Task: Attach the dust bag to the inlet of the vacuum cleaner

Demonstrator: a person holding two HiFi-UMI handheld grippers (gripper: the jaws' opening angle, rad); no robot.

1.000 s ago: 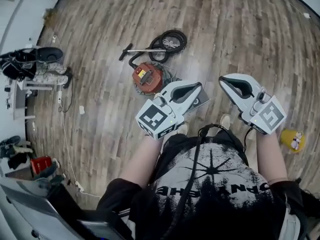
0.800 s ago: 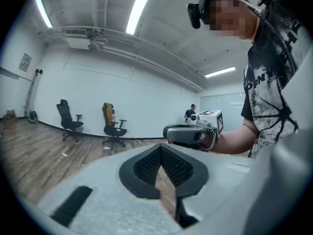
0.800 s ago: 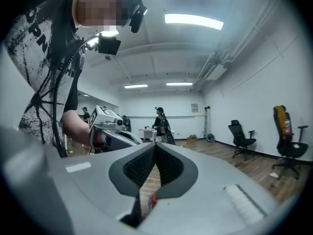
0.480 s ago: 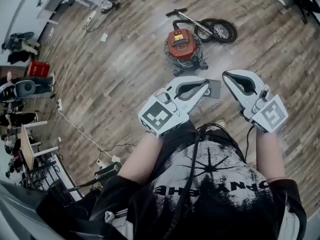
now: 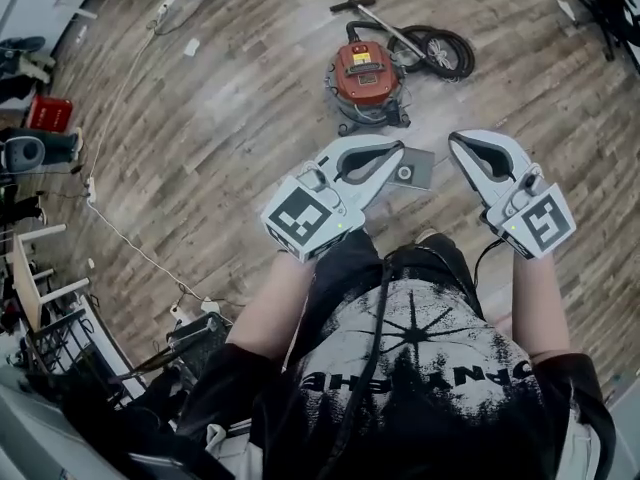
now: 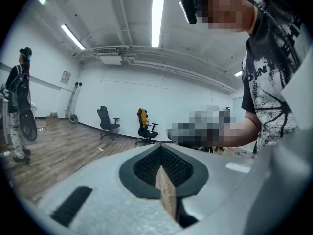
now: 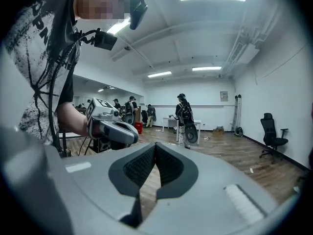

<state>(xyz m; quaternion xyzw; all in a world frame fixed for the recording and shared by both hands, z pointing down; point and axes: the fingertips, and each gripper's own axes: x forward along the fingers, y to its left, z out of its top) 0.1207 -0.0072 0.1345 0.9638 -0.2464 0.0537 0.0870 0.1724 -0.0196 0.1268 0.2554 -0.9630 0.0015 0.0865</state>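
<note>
In the head view the red vacuum cleaner [image 5: 365, 76] stands on the wood floor ahead, its black hose [image 5: 440, 53] coiled at its right. A flat grey dust bag [image 5: 414, 170] with a round hole lies on the floor nearer me, partly behind my left gripper [image 5: 397, 149]. My right gripper [image 5: 456, 139] is held beside it at chest height. Both point forward, well above the floor, touching nothing. The left gripper [image 6: 161, 148] has its jaws shut and empty in its own view. The right gripper [image 7: 154, 146] is shut and empty too, with the left gripper [image 7: 110, 127] seen beside it.
A power cable [image 5: 120, 233] runs across the floor at the left, past a red box [image 5: 48, 114] and a white table [image 5: 40, 268]. Office chairs [image 6: 108, 121] stand by the far wall. Several people [image 7: 185, 116] stand around a table in the right gripper view.
The head view has swung round: the vacuum cleaner has shifted from left of centre to the upper middle. Both grippers stay shut in front of my chest and have turned with me.
</note>
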